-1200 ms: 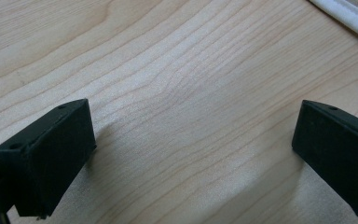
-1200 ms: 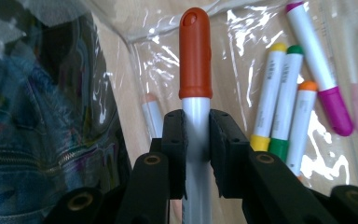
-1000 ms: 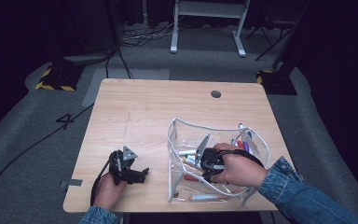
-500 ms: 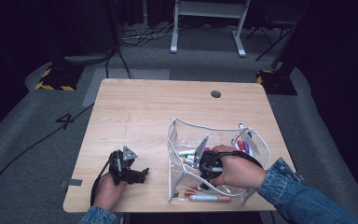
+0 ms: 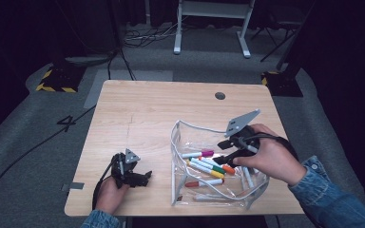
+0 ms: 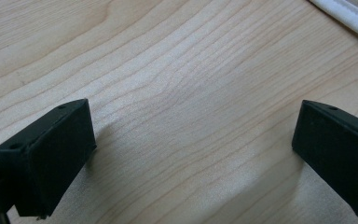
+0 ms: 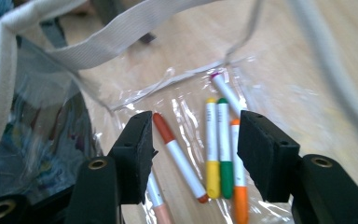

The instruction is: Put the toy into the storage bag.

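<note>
Just right of frame centre, our right gripper (image 5: 224,152) hovered above the clear pouch (image 5: 183,192) of markers (image 5: 208,165), jaws spreading, nothing between them. Our left gripper (image 5: 145,177), lower left, rested spread and empty. We judged the pouch's white rim could snag a jaw.

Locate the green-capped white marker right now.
In the high view, the green-capped white marker lies inside the clear plastic pouch at the table's right, between yellow and orange markers.
</note>
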